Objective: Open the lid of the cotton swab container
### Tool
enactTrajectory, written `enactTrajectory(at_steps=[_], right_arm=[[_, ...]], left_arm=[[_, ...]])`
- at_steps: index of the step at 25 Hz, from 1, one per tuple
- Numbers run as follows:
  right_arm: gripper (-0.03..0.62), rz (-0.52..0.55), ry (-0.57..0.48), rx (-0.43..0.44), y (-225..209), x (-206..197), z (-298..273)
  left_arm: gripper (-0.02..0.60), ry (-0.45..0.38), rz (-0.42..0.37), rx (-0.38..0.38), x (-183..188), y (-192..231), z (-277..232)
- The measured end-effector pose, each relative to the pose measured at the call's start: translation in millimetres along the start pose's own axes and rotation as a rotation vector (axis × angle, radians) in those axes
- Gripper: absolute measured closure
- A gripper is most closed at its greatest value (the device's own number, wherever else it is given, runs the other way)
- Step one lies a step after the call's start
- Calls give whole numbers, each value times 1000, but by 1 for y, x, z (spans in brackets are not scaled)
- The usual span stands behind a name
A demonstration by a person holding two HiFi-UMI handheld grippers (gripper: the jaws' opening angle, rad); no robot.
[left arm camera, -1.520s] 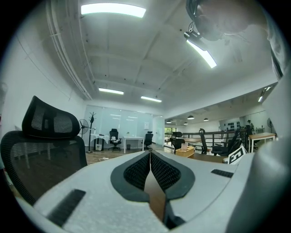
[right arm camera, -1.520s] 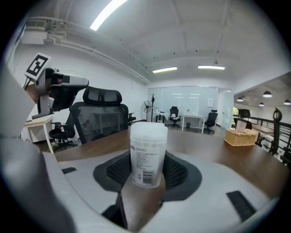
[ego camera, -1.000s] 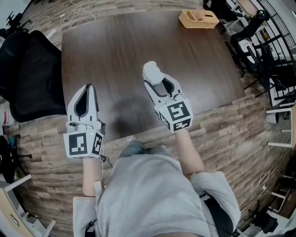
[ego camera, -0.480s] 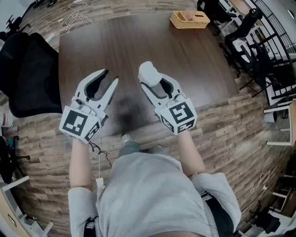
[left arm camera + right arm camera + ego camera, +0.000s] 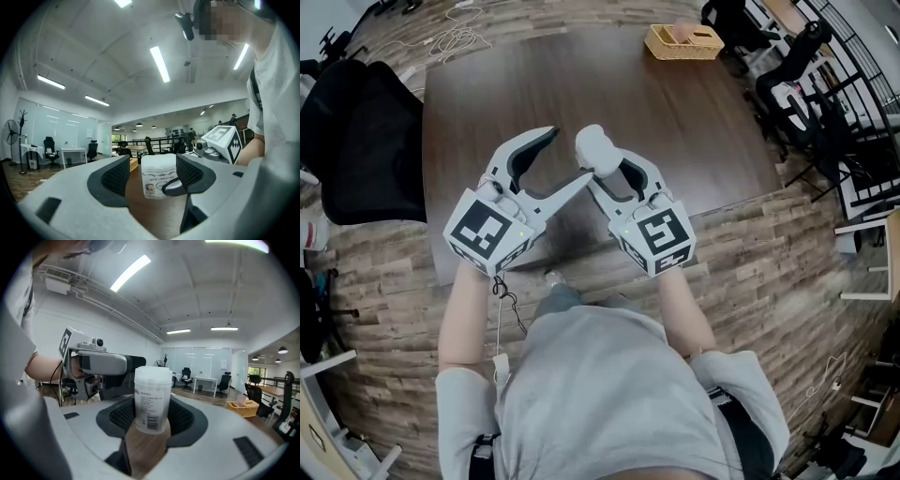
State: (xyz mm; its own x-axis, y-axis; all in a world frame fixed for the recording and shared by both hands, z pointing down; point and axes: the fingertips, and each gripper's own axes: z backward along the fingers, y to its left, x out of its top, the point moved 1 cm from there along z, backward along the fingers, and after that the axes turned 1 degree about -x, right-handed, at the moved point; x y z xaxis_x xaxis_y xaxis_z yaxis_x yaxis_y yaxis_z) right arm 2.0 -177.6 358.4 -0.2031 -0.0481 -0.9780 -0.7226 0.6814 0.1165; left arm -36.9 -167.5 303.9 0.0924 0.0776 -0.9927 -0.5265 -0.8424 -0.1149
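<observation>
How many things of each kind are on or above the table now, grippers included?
Grippers: 2, the left hand-held gripper and the right hand-held gripper
Containers: 1, the cotton swab container
Baskets: 1, the wicker basket
Total: 4

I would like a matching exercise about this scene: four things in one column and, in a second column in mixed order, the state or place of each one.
Things:
1. left gripper
2. right gripper
3. cotton swab container
4. wicker basket

States or places:
A. at the far right corner of the table
B. jaws apart, pressing on nothing
C. upright, lid on
D. jaws closed on a white container

Pairs: 1-B, 2-D, 3-C, 4-A.

Note: the left gripper's jaws have just been opening; the container stands just beyond their tips, not pressed.
</observation>
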Motion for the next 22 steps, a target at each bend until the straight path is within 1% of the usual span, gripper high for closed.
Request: enactTrajectory(at_steps=[3,6,9,13,16,19,22], right_arm=[[401,-4,-1,3,1,2,2],[401,-9,-2,5,7,2,3],[401,10,-1,10,14,4,0],[401,41,1,26,20,5,-1],[402,57,-2,35,22,5,-1],[402,70,-9,28,23,6,-2],[404,111,-4,12,22,5,-4]], left_arm=[[279,2,15,10,1,-6,-9],[265,-6,18,31,-1,-9,-5],[258,-8,20,14,-2,-15,-4],[258,8,-4,55,-6,-14,-9],[259,11,-22,65,-5,-16,-11],[259,36,-40,65,-4,-17,-10],[259,83,-55,63,-7,-15,-11]])
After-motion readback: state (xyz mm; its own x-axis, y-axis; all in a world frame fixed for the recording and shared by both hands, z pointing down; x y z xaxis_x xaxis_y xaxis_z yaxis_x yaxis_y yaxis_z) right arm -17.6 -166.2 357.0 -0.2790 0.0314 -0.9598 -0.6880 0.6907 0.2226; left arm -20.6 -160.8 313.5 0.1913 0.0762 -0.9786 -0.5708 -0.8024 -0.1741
